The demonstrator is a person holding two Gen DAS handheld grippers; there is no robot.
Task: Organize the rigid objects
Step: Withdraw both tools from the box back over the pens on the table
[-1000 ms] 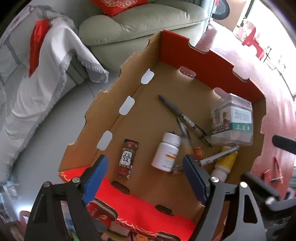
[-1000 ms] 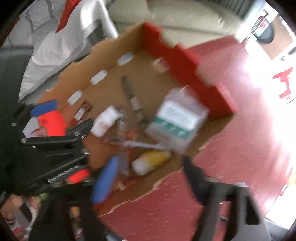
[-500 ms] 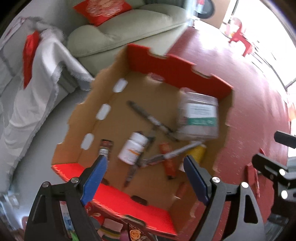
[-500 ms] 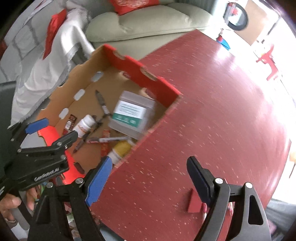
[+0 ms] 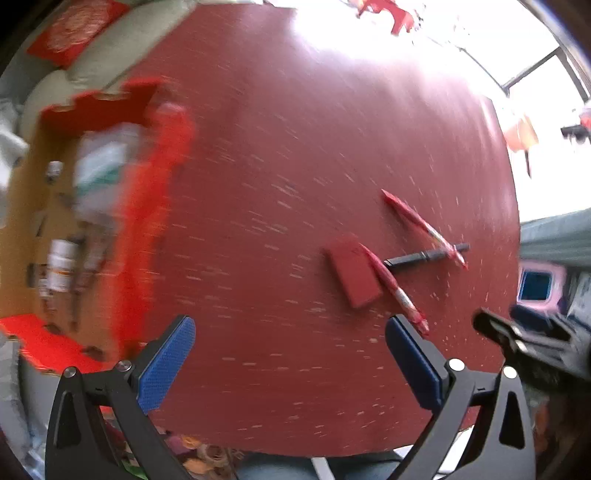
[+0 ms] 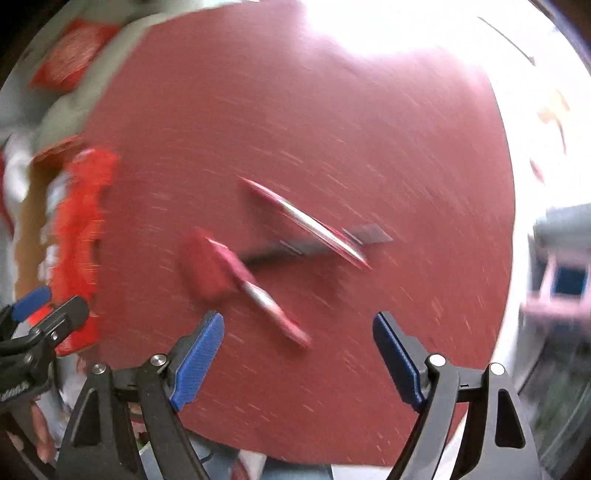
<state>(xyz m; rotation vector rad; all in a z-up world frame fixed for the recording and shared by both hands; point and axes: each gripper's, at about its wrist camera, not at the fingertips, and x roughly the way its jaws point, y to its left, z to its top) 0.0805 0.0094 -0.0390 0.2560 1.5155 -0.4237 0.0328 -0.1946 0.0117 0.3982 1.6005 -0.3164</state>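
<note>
On the red table [image 5: 295, 147] lie a small red box [image 5: 352, 273], two red-and-white pens [image 5: 395, 286] [image 5: 424, 225] and a black pen [image 5: 424, 256]. The same group shows blurred in the right wrist view: red box [image 6: 205, 266], pens [image 6: 269, 299] [image 6: 306, 218], black pen [image 6: 314, 245]. My left gripper [image 5: 290, 354] hangs over bare table left of the group, its jaws opening with nothing between them. My right gripper [image 6: 297, 350] is open and empty, just short of the nearer pen. A cardboard box with red flaps [image 5: 147, 184] holds a white bottle [image 5: 61, 264] and a clear jar [image 5: 105, 166].
A pale green sofa with a red cushion [image 5: 74, 35] stands beyond the table's far left. The table's near edge [image 5: 295, 448] curves just below both grippers. The right gripper's arm [image 5: 535, 347] reaches in at the right of the left wrist view.
Both grippers have swung away from above the cardboard box to the right across the table; the box has slid to the left edge and the pens and red box have come into view.
</note>
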